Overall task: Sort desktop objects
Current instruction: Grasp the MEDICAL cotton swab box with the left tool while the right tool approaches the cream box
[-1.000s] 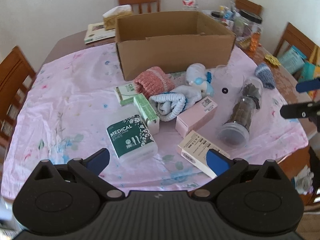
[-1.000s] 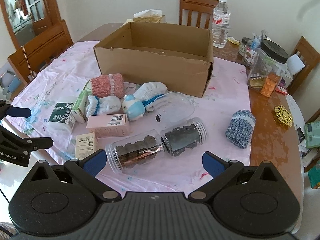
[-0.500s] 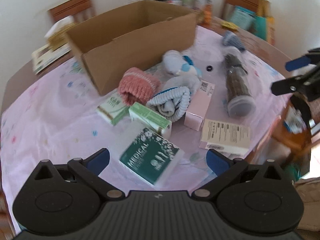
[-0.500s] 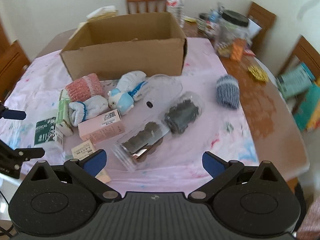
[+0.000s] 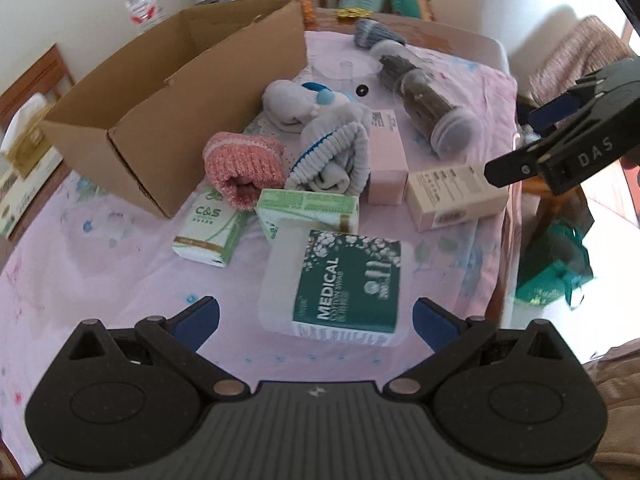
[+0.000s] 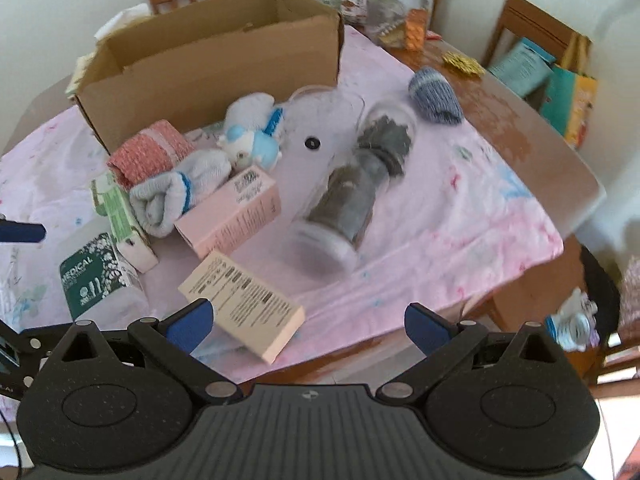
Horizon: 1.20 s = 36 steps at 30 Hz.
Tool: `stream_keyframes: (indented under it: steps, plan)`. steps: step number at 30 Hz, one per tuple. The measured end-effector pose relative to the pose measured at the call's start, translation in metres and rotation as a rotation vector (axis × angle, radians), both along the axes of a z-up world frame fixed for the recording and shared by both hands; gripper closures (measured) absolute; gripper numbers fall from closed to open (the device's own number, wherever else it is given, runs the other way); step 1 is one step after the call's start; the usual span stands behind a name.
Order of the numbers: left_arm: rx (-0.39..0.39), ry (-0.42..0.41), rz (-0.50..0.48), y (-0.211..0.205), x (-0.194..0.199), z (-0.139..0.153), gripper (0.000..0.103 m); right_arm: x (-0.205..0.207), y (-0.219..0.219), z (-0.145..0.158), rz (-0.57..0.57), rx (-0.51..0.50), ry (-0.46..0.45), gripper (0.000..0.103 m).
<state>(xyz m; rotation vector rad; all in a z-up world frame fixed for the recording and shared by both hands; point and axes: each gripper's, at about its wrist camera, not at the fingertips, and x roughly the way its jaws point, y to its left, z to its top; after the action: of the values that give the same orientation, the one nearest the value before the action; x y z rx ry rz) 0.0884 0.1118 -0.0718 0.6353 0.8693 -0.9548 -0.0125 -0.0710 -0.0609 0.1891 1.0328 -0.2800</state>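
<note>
Left wrist | cardboard box (image 5: 168, 120): 1 | pink cartons (image 5: 386, 160): 1 | jars (image 5: 424, 96): 2

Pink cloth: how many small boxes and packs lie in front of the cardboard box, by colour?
Green: 3, swab pack, tissue pack, carton
Pink: 1, pink box
Beige: 1, beige box
Total: 5

Between the left gripper's (image 5: 316, 318) wide-set jaws, just ahead, lies the cotton swab pack (image 5: 347, 283) on the tabletop (image 5: 100, 272). Beyond it sits a carton (image 5: 307, 209), with a tissue pack (image 5: 208, 232) to its left. Rolled socks (image 5: 244, 168) lie behind those, and the cardboard box (image 5: 168, 120) stands farther back left. Ahead of the right gripper's (image 6: 307, 322) jaws, toward the left one, lies a flat box (image 6: 244, 304); a jar (image 6: 348, 200) lies beyond.
</note>
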Motion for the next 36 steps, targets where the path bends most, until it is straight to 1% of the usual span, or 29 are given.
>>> stream_keyframes:
  steps: [9,16,18,21,25,26,31,36]
  plan:
    - [-0.02,0.011,-0.147,-0.008,0.005,-0.006,0.001,0.005,0.013,-0.009,-0.126,0.033,0.001,0.0]
    - [-0.015,0.039,-0.213,-0.012,0.011,-0.019,0.001,0.014,0.024,-0.022,-0.193,0.063,0.016,0.0]
    - [-0.016,0.048,-0.229,-0.011,0.013,-0.022,0.003,0.017,0.028,-0.025,-0.2,0.069,0.017,0.0]
    - [-0.022,0.053,-0.235,-0.011,0.017,-0.025,0.007,0.022,0.03,-0.03,-0.22,0.075,0.021,0.0]
    - [-0.046,0.104,-0.249,-0.009,0.022,-0.027,0.013,0.028,0.031,-0.032,-0.243,0.073,0.019,0.0]
    - [-0.05,0.112,-0.253,-0.009,0.023,-0.028,0.017,0.029,0.032,-0.032,-0.246,0.071,0.018,0.0]
    - [-0.06,0.093,-0.257,-0.002,0.021,-0.025,0.02,0.036,0.034,-0.032,-0.249,0.06,0.015,0.0]
    - [-0.05,0.098,-0.224,0.013,0.026,-0.023,0.02,0.042,0.035,-0.034,-0.268,0.051,0.026,0.0]
